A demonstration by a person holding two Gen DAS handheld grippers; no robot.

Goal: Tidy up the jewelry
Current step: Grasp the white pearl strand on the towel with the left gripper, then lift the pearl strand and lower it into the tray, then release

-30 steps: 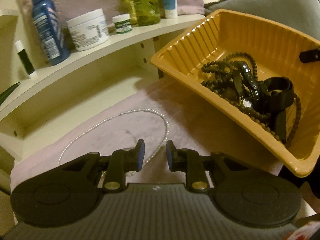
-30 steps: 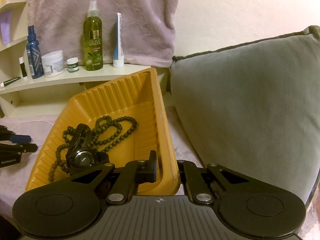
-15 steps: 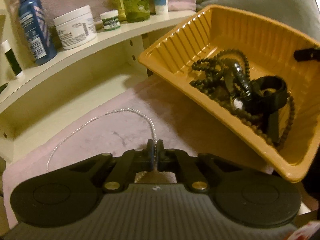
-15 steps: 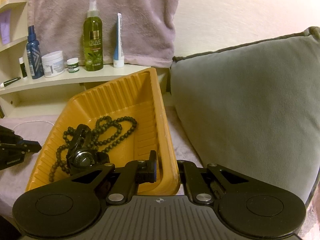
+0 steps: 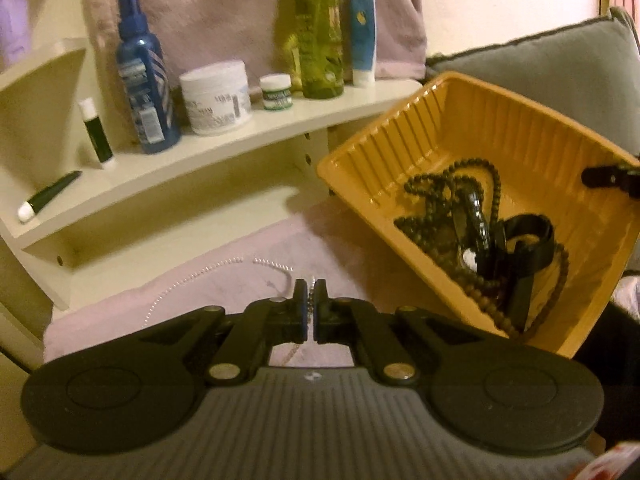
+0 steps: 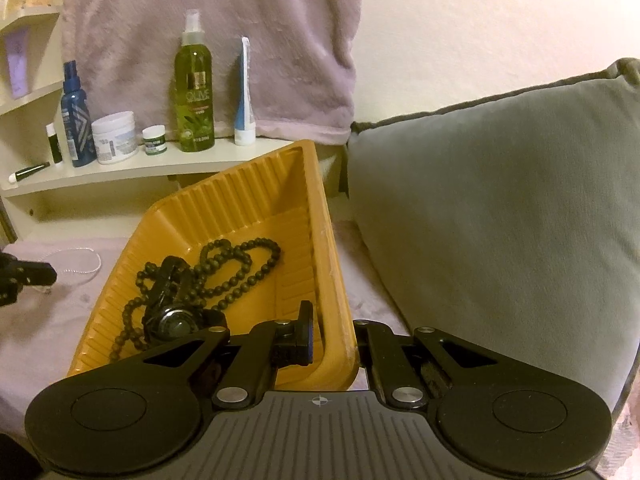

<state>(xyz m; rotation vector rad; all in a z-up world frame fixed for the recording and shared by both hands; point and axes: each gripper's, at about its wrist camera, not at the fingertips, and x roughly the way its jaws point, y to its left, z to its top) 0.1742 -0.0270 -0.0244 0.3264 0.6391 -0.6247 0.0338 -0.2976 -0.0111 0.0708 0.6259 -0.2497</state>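
A thin pearl chain lies in a loop on the pink cloth. My left gripper is shut on one end of it, and the beads show between the pads. The chain also appears at the left of the right wrist view, beside the left gripper. An orange ribbed tray stands tilted on the right. It holds a dark bead necklace and a black watch. My right gripper is shut on the tray's near wall, one finger inside, one outside.
A cream shelf behind the cloth carries a blue spray bottle, a white jar, a small jar, a green bottle and a blue tube. A grey cushion fills the right side. A pink towel hangs behind.
My left gripper closed on the pearl chain and rose with it, so the loop on the cloth has pulled in. The right gripper and the tray have not moved.
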